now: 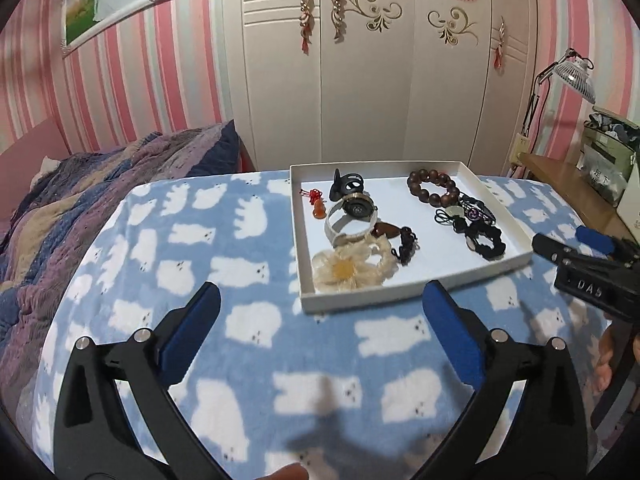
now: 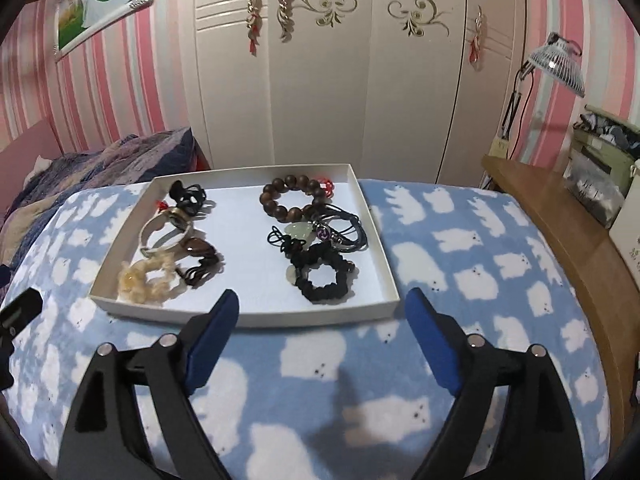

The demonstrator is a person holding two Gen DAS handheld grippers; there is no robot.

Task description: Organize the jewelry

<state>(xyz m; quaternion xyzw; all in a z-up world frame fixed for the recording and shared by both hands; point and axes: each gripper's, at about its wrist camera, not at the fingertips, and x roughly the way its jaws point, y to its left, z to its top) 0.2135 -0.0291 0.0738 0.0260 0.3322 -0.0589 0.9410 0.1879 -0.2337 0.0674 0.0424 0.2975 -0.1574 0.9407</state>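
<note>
The bed (image 2: 440, 248), spread with a blue blanket printed with white bears, carries everything here, and the white tray (image 2: 372, 216) serves as the landmark at its middle. Both grippers hang on the near side of the tray, above bare blanket and touching nothing. The left gripper (image 1: 320, 322) has its jaws spread wide and empty; the right gripper (image 2: 322, 326) likewise has its jaws spread, nothing between them. I judge this a resting or finishing pose, since no jewelry lies outside the tray.

Inside the tray the pieces sit in two loose columns with a bare strip between, which suggests sorting by kind. In the right column lie the wooden bead bracelet (image 2: 288, 198) at the far end, dark cords (image 2: 340, 228) in the middle and a black scrunchie (image 2: 324, 280) nearest. In the left column lie a black clip (image 2: 188, 196), a pale watch (image 2: 166, 236), a brown hair piece (image 2: 198, 252) and a cream flower scrunchie (image 2: 148, 284).

The only readable writing is on the right gripper's body in the left view, which appears to say "DAS"; a box beyond the tray's right side bears characters too small to read.
</note>
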